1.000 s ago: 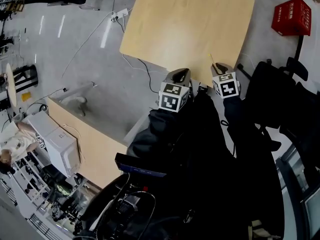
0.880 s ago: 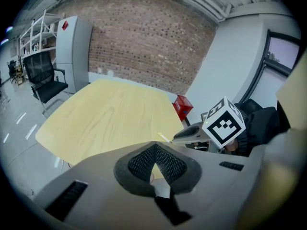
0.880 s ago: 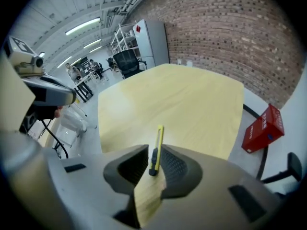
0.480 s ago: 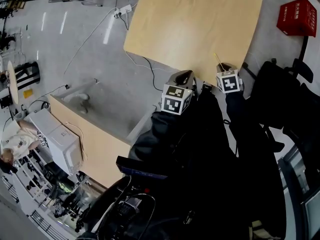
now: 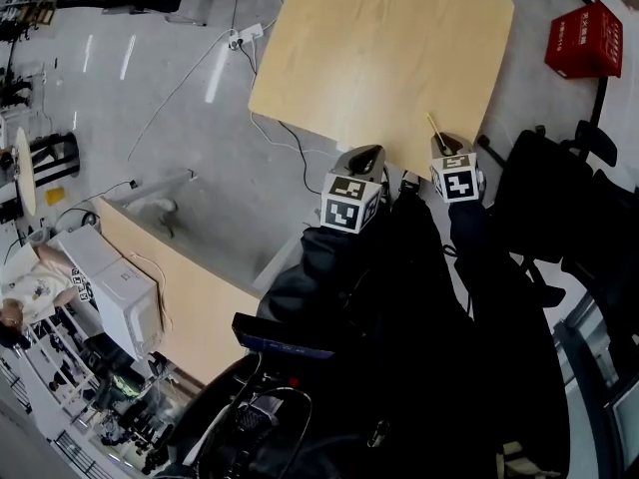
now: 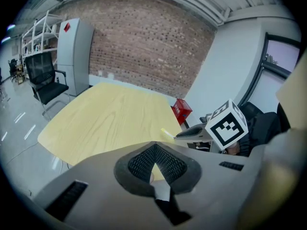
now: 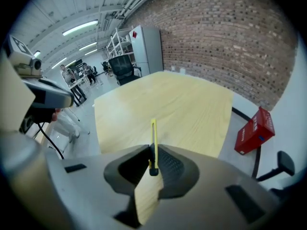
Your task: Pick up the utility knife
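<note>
The utility knife (image 7: 153,137) is thin and yellow with a black end. My right gripper (image 7: 152,150) is shut on it, and the knife sticks out forward over the light wooden table (image 7: 182,104). In the head view the knife (image 5: 434,128) juts from the right gripper (image 5: 442,141) above the table's (image 5: 379,48) near edge. My left gripper (image 5: 367,153) hovers just off that edge, to the left. Its pads (image 6: 154,163) meet at the tip with nothing between them. The left gripper view also catches the right gripper (image 6: 178,136) and the knife (image 6: 167,133).
A red box (image 5: 583,40) stands on the floor past the table's right corner. Black office chairs (image 5: 559,188) crowd the right side. Cables (image 5: 200,63) run across the grey floor on the left. A second table (image 5: 190,297) with a white box (image 5: 110,282) sits at lower left.
Little differs. Both grippers stay at the table's near edge, and the knife stays in the right jaws. The head view has shifted slightly.
</note>
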The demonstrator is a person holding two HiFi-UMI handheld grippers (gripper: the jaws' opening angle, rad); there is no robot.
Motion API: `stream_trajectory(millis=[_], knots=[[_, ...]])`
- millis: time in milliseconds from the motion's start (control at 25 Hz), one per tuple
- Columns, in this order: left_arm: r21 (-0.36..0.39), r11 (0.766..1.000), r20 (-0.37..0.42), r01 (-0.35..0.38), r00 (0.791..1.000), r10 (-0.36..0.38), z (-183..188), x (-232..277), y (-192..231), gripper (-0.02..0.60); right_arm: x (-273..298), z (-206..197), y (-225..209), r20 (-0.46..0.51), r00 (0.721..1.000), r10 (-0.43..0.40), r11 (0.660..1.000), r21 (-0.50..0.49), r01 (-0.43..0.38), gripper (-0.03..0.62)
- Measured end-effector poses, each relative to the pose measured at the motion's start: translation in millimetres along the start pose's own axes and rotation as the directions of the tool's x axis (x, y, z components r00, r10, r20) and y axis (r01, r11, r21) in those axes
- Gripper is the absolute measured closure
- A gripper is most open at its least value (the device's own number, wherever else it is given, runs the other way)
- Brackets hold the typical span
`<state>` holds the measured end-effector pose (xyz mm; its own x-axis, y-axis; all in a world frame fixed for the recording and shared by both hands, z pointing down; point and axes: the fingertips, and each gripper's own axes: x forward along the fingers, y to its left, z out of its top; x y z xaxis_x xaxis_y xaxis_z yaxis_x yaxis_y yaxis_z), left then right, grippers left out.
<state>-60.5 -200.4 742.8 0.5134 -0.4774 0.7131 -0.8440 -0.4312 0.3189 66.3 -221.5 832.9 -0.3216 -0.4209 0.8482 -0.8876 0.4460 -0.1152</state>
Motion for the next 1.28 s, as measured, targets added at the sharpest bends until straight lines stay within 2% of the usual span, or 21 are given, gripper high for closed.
stream_trajectory(millis=[160,280,440,640,1000,1120,1280], knots=[[0.023,1.000,0.047,0.010,0.999,-0.011,21.8,-9.1,-8.4,0.581,-41.1,38.3,-0.2,0.138,0.990,-0.035,0.999,0.008,0.035,0.536],[0.046,0.999,0.108,0.007,0.994,-0.012,44.8,-21.2,-16.6,0.581,-87.5,73.4,1.8,0.276,0.959,-0.065,0.998,0.008,0.066,0.536],[0.076,0.997,0.209,0.009,0.978,-0.024,84.0,-46.6,-32.5,0.581,-155.7,114.3,8.6,0.442,0.890,-0.106,0.994,0.021,0.109,0.536],[0.154,0.988,0.338,0.015,0.939,-0.067,142.1,-76.5,-58.4,0.581,-229.2,156.5,9.9,0.591,0.792,-0.152,0.986,0.034,0.164,0.537],[0.227,0.974,0.470,-0.014,0.877,-0.097,195.4,-121.6,-76.7,0.581,-326.2,197.3,19.7,0.761,0.625,-0.174,0.976,0.048,0.213,0.540],[0.238,0.971,0.496,-0.022,0.863,-0.102,207.1,-128.6,-84.5,0.581,-348.0,206.4,19.8,0.793,0.584,-0.172,0.974,0.047,0.222,0.540],[0.248,0.968,0.536,-0.033,0.837,-0.109,220.4,-140.6,-92.5,0.581,-366.6,212.7,20.5,0.815,0.552,-0.177,0.970,0.051,0.237,0.540]])
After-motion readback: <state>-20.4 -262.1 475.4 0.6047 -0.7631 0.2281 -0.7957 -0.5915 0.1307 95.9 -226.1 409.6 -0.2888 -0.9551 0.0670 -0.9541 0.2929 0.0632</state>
